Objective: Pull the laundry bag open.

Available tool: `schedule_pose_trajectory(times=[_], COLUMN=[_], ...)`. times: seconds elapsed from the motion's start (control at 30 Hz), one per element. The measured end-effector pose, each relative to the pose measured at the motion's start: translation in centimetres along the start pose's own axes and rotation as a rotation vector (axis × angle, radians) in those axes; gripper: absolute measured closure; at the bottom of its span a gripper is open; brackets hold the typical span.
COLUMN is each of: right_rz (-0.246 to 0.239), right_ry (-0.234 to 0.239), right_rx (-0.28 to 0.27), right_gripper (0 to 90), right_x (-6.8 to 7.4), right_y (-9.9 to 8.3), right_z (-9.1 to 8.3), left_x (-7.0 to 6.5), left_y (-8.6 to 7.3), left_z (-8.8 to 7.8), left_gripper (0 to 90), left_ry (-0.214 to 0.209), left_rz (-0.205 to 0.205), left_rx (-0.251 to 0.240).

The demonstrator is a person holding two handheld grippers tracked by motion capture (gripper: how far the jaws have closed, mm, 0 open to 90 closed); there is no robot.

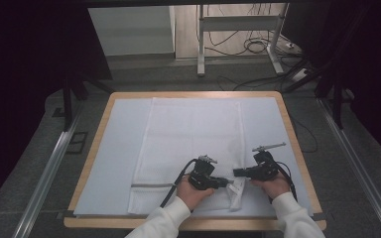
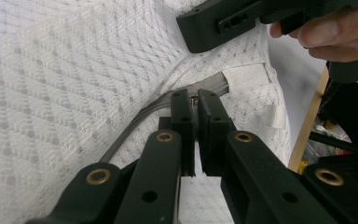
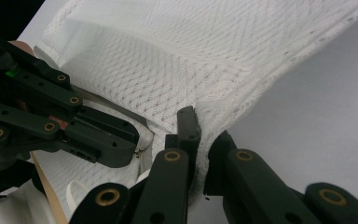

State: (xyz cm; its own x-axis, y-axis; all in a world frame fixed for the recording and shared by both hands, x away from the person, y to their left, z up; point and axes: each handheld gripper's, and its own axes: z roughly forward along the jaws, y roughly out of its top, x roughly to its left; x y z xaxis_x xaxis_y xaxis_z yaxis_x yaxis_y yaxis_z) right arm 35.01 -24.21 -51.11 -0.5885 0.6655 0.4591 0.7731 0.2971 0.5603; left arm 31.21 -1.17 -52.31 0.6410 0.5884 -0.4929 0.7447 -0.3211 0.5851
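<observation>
- A worktop (image 1: 297, 144) with a wooden rim, covered by a pale sheet, is laid flat beneath both grippers, so the bag is carried while it is worked on.
- A white mesh laundry bag (image 1: 188, 134), soft, with a diamond-patterned weave, is spread away from the grippers; its near corner is gathered up between them.
- The right gripper (image 3: 204, 140) is clenched on the bag's stitched edge (image 3: 261, 88), judged to be holding the fabric taut.
- The left gripper (image 2: 196, 108) is closed on the small metal zipper pull (image 2: 194, 99), just beside the right gripper.
- The grey zipper tape (image 2: 135, 125) is seen curving back alongside the left gripper's jaws, presumably so the pull can be drawn along it.
</observation>
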Motion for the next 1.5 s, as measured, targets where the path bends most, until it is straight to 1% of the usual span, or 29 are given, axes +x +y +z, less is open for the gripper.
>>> schedule_pose_trajectory(times=[0.1,0.17,0.27,0.33,0.37,0.43,0.5,0.67,0.73,0.77,0.83,1.0,1.07,1.2,1.33,1.5], right_rz=[-0.003,-0.002,-0.005,-0.006,-0.006,-0.006,-0.008,-0.010,-0.012,-0.011,-0.011,-0.011,-0.011,-0.011,-0.011,-0.010], right_ry=[-0.005,-0.005,-0.003,-0.003,-0.004,-0.003,-0.004,-0.007,-0.012,-0.009,-0.008,-0.009,-0.008,-0.009,-0.010,-0.009], right_rx=[0.002,0.000,0.002,0.002,0.003,0.002,0.004,0.004,0.005,0.001,0.003,0.004,0.002,-0.001,0.003,-0.004], right_gripper=[87.6,87.6,87.6,87.6,87.6,87.6,87.6,87.6,87.6,87.6,87.6,87.6,87.6,87.6,87.6,87.6], right_x=[0.0,-0.1,-0.1,-0.1,-0.1,-0.1,0.0,0.0,0.0,0.0,0.0,0.0,0.0,0.0,0.0,0.0], right_y=[0.0,0.0,0.0,0.0,0.0,0.0,0.0,0.0,0.0,0.0,0.0,0.0,0.0,0.0,0.0,0.0], right_z=[0.0,-0.1,-0.1,0.0,0.0,0.0,0.0,0.0,0.0,0.0,0.0,0.0,0.0,0.0,0.0,0.0], left_x=[0.2,0.5,0.4,0.5,0.5,0.7,0.6,0.6,0.7,0.8,0.9,1.1,1.2,1.5,1.6,1.7], left_y=[-0.1,-0.2,-0.4,-0.4,-0.4,-0.4,-0.5,-0.5,-0.6,-0.6,-0.7,-0.8,-0.9,-1.1,-1.3,-1.4], left_z=[0.0,0.0,-0.2,-0.2,-0.2,-0.3,-0.4,-0.4,-0.4,-0.5,-0.6,-0.9,-1.1,-1.4,-1.5,-1.8], left_gripper=[87.0,87.0,87.0,87.0,87.0,87.0,87.0,87.0,87.0,87.0,87.0,87.0,87.0,87.0,87.0,87.0], left_ry=[0.022,-0.001,0.007,0.007,0.013,0.006,0.008,0.016,0.025,0.018,0.023,0.020,0.027,0.023,0.031,0.030], left_rz=[0.004,-0.020,-0.008,-0.012,-0.012,-0.014,-0.008,-0.005,-0.008,-0.017,-0.009,-0.015,-0.010,-0.024,-0.020,-0.015], left_rx=[0.000,-0.007,-0.006,-0.007,-0.005,-0.002,-0.003,0.000,-0.003,-0.003,0.000,-0.006,0.000,-0.007,-0.009,-0.005])
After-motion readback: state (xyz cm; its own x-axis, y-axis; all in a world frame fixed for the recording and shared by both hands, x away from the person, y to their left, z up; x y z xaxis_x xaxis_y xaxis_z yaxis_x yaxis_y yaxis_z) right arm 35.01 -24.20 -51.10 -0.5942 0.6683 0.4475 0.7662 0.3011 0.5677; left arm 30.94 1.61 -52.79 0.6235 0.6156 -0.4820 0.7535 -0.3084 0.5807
